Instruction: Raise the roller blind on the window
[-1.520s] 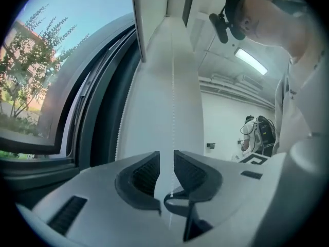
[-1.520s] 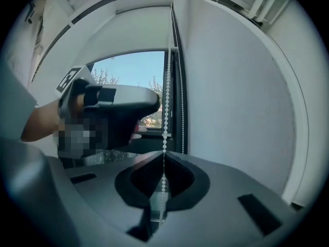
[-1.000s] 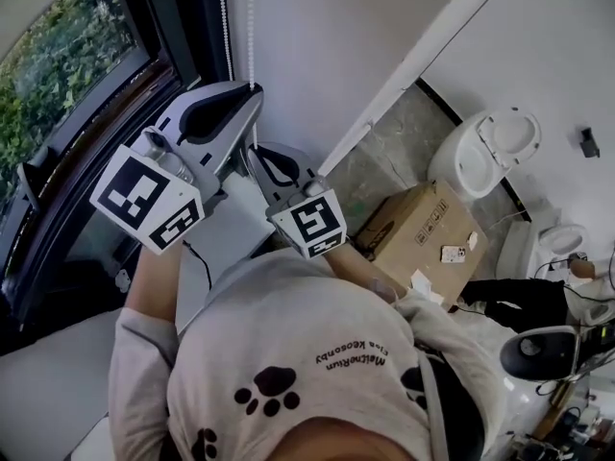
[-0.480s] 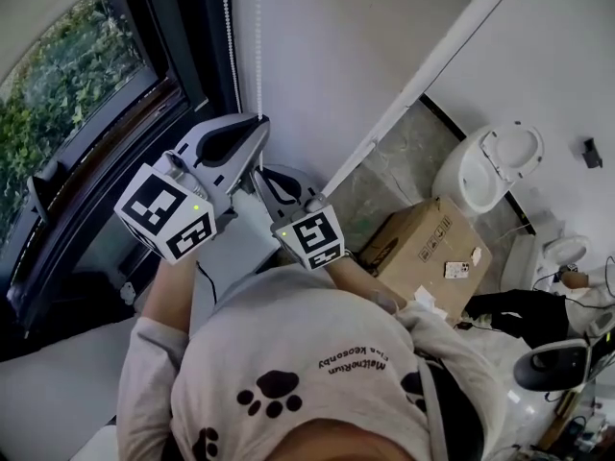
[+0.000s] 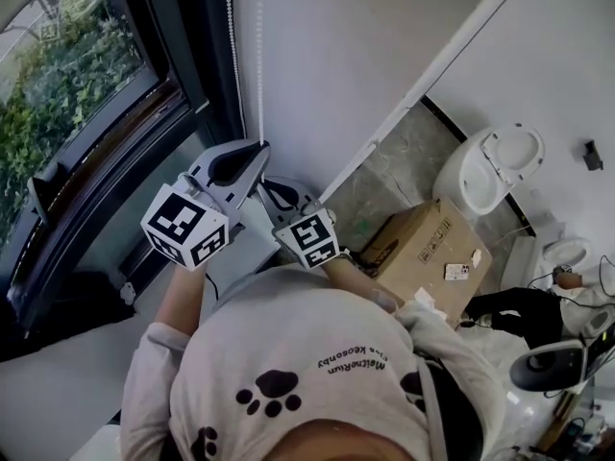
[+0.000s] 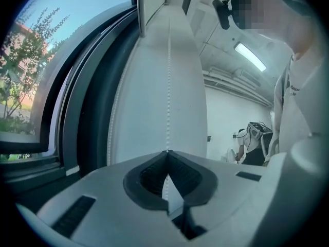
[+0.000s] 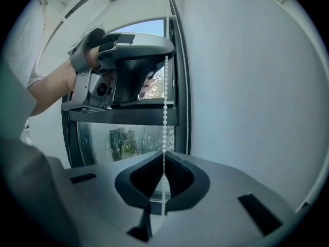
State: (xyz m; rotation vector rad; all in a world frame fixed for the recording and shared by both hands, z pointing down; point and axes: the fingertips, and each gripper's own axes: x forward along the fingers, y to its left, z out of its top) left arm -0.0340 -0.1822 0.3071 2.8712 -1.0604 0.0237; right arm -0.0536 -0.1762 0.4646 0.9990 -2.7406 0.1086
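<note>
White bead chain [image 6: 168, 86], L+R jaws clamped

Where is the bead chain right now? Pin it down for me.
In the head view the bead chain hangs against the white wall just right of the window frame, pinched by the left gripper and, just below it, the right gripper.

Two grippers were counted, the left gripper [image 5: 259, 146] and the right gripper [image 5: 260, 184], each fitted with one marker cube [image 5: 187, 230]. Two strands of bead cord were seen: a window-side strand [image 5: 230, 27] and a wall-side strand [image 5: 260, 56]. One window [image 5: 67, 75] and one cardboard box [image 5: 423, 238] were noted. One toilet [image 5: 495, 166] was counted; a second toilet [image 5: 562, 251] was perhaps seen too.
</note>
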